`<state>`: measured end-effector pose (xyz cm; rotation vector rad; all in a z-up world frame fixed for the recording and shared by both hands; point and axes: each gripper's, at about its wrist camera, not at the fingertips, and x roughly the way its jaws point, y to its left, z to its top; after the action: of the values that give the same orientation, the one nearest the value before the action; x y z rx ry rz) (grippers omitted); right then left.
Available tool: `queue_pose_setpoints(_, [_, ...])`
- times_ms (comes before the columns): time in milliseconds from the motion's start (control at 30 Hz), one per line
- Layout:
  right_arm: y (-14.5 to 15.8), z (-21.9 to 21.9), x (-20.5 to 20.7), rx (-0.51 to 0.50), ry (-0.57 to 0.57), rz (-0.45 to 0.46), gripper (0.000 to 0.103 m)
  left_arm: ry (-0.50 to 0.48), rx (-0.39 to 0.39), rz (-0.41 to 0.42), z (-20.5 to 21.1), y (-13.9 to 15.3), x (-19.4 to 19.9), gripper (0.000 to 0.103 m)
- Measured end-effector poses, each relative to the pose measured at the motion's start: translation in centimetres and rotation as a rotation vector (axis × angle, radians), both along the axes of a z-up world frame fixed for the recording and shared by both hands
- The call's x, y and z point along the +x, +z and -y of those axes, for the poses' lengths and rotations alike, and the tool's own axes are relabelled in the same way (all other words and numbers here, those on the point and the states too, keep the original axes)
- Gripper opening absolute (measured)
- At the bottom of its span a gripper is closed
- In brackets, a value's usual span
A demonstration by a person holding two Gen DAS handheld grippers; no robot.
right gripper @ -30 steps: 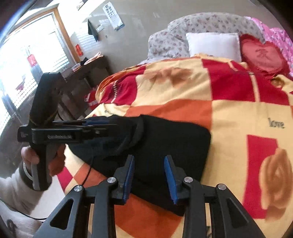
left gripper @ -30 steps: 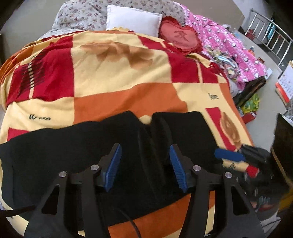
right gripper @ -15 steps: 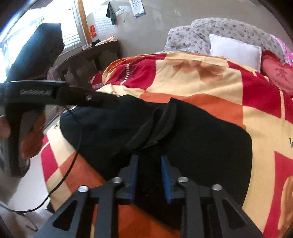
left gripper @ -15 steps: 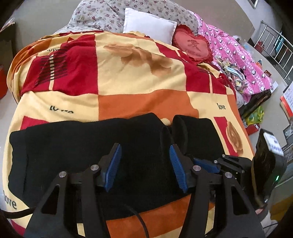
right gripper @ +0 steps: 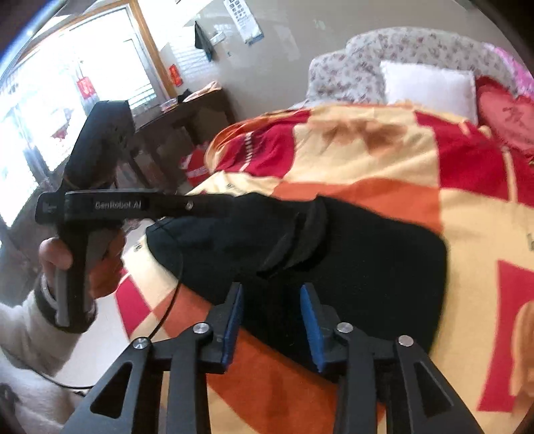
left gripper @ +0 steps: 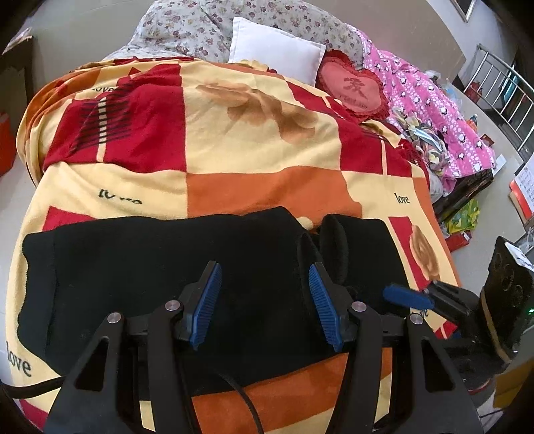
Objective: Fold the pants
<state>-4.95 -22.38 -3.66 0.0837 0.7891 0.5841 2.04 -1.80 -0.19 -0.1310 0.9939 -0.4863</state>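
Left claw [left gripper: 263, 300] gaping above black pants [left gripper: 167, 267] on the blanket [left gripper: 250, 140]; right claw [right gripper: 270, 320] just reopened, gripping nothing, over the pants' near edge.

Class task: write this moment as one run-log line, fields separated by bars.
black pants: folded on blanket | left gripper: jaws open above pants | right gripper: jaws just reopened, nothing gripped

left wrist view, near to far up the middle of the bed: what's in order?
left gripper → black pants → checked blanket → white pillow → floral bedding
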Motion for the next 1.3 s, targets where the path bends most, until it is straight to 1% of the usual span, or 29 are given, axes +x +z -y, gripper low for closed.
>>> queue_pose_setpoints(100, [-0.8,-0.6,0.9,-0.072,-0.032,-0.005,0.035,-0.009,-0.002,0.004,0.3,0.0,-0.3,0.054])
queue_pose_setpoints(200, [-1.7,-1.3,1.8,-0.054,-0.018,-0.026,0.035,-0.012,0.011,0.002,0.4,-0.1,-0.4,0.054])
queue_pose_setpoints(267, [-2.4,-1.8,2.6,-0.074,-0.028,-0.034,0.034,-0.011,0.013,-0.006,0.4,-0.2,-0.4,0.054])
queue_pose_setpoints(300, [-2.7,-2.0,2.8,-0.083,-0.028,-0.031,0.029,-0.011,0.01,-0.006,0.3,-0.2,-0.4,0.054])
queue_pose_setpoints(333, [-2.8,-2.0,2.6,-0.095,-0.031,-0.009,0.019,-0.009,0.009,-0.005,0.2,-0.2,-0.4,0.054])
queue_pose_setpoints(367, [-2.9,-2.1,2.5,-0.105,-0.03,-0.002,0.011,-0.005,0.008,-0.006,0.1,-0.2,-0.4,0.054])
queue_pose_setpoints(400, [-2.8,-2.0,2.3,-0.114,-0.028,-0.002,0.006,-0.002,0.006,-0.008,0.0,-0.2,-0.3,0.054])
queue_pose_setpoints(433, [-2.6,-1.5,2.2,-0.095,-0.031,-0.012,0.005,-0.001,0.004,-0.01,0.0,-0.2,-0.3,0.054])
queue_pose_setpoints(500, [-1.7,-0.4,1.8,-0.013,-0.024,-0.021,0.005,0.005,-0.005,-0.01,-0.2,0.0,-0.3,0.054])
queue_pose_setpoints(600, [0.5,-0.2,0.7,0.047,-0.004,0.019,0.005,0.015,-0.022,-0.001,-0.5,0.5,-0.4,0.054])
queue_pose_setpoints(667, [1.1,-0.9,0.2,0.061,0.024,0.025,0.005,0.023,-0.038,0.001,-0.7,0.8,-0.5,0.054])
queue_pose_setpoints(700, [0.9,-1.5,0.3,0.069,0.041,0.014,0.005,0.025,-0.044,0.0,-0.7,0.9,-0.6,0.058])
queue_pose_setpoints(767, [-0.4,-2.9,0.7,0.041,0.057,-0.01,0.005,0.025,-0.059,-0.004,-0.6,0.9,-0.7,0.064])
queue_pose_setpoints(800, [-1.6,-3.5,1.2,0.022,0.048,-0.031,0.005,0.024,-0.068,-0.01,-0.4,0.9,-0.7,0.066])
queue_pose_setpoints(867, [-3.6,-4.0,2.1,0.018,0.047,-0.08,0.005,0.007,-0.074,-0.027,0.5,0.7,-0.8,0.066])
queue_pose_setpoints(900, [-3.7,-3.6,2.0,0.055,0.034,-0.071,0.005,-0.006,-0.068,-0.032,1.2,0.4,-0.9,0.067])
queue_pose_setpoints(967, [-3.3,-3.1,1.8,0.068,0.033,-0.088,0.006,-0.022,-0.049,-0.041,2.4,-0.2,-1.0,0.067])
queue_pose_setpoints(1000, [-3.2,-2.8,1.6,0.058,0.031,-0.084,0.008,-0.038,-0.031,-0.046,3.2,-0.7,-1.0,0.067])
queue_pose_setpoints(1033, [-2.9,-2.6,1.4,0.049,0.028,-0.081,0.013,-0.046,-0.017,-0.05,3.9,-1.2,-1.0,0.067])
queue_pose_setpoints(1100, [-2.6,-2.0,0.8,0.059,0.033,-0.08,0.019,-0.046,-0.005,-0.065,4.9,-1.9,-0.9,0.066])
queue_pose_setpoints(1200, [-3.2,-1.3,0.8,0.096,0.037,-0.11,0.019,-0.075,0.008,-0.079,6.3,-2.7,-0.9,0.066])
queue_pose_setpoints(1300, [-3.6,-1.3,0.7,0.12,0.038,-0.115,0.019,-0.069,0.046,-0.089,6.9,-3.5,-0.5,0.066])
